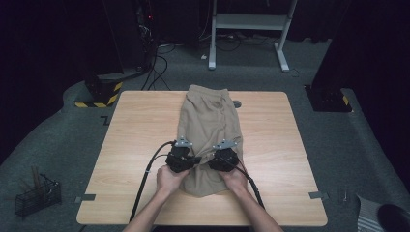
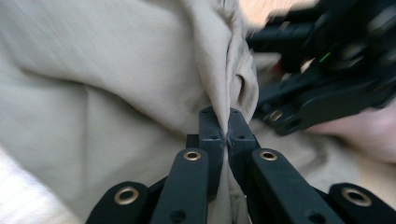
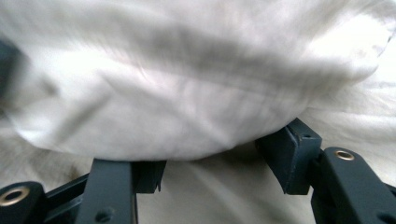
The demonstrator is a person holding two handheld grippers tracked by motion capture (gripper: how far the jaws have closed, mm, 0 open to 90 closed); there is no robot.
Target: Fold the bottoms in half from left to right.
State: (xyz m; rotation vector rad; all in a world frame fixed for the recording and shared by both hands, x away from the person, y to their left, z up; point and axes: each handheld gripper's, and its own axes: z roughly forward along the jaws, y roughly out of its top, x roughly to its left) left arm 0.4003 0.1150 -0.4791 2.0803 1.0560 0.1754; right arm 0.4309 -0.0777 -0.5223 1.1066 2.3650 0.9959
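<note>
On the table [image 1: 135,130], tan shorts [image 1: 209,121] lie lengthwise; left gripper [image 2: 223,126] pinches a raised fold; right gripper [image 3: 219,154] spread, cloth bulging between its jaws, unpinched; folding likely starting; next, right must close on cloth.

We see the garment [image 1: 209,128] on the table [image 1: 135,145], stretching beyond the left gripper [image 1: 180,155] and right gripper [image 1: 223,157] set side by side on it.
</note>
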